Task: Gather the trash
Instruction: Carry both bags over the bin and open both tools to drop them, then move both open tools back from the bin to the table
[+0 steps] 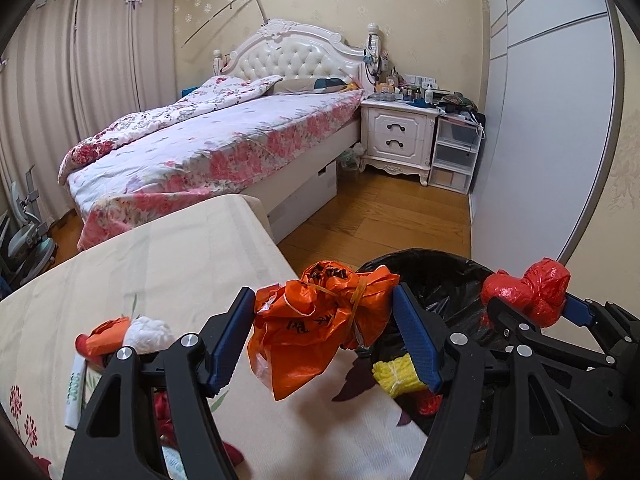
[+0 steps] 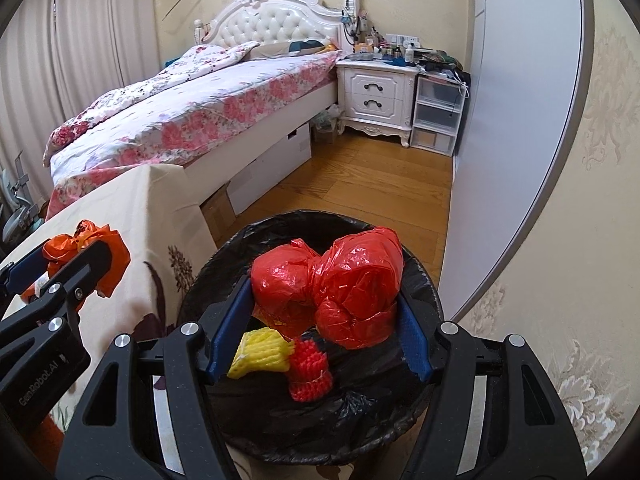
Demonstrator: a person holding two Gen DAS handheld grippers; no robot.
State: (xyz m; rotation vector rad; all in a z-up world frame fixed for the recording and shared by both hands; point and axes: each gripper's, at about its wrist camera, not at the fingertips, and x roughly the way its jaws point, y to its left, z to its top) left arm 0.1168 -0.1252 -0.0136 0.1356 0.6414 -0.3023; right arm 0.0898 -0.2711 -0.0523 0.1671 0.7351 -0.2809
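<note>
My left gripper (image 1: 324, 332) is shut on a crumpled orange plastic bag (image 1: 316, 320), held above the table's right edge beside the bin. My right gripper (image 2: 320, 320) is shut on a knotted red plastic bag (image 2: 336, 284), held over the open bin (image 2: 424, 284) lined with black plastic. A yellow foam net (image 2: 260, 354) and a red foam net (image 2: 310, 372) lie inside the bin. In the left wrist view the right gripper (image 1: 532, 304) with the red bag (image 1: 528, 290) shows at the right. More trash, an orange wad (image 1: 106, 334) and a white wad (image 1: 148, 332), lies on the table.
The table carries a cream floral cloth (image 1: 160, 264). Beyond it stand a bed with a floral quilt (image 1: 208, 148), a white nightstand (image 1: 398, 136), plastic drawers (image 1: 454, 156) and a grey wardrobe (image 1: 548, 120). Wood floor (image 2: 360, 184) lies between bed and bin.
</note>
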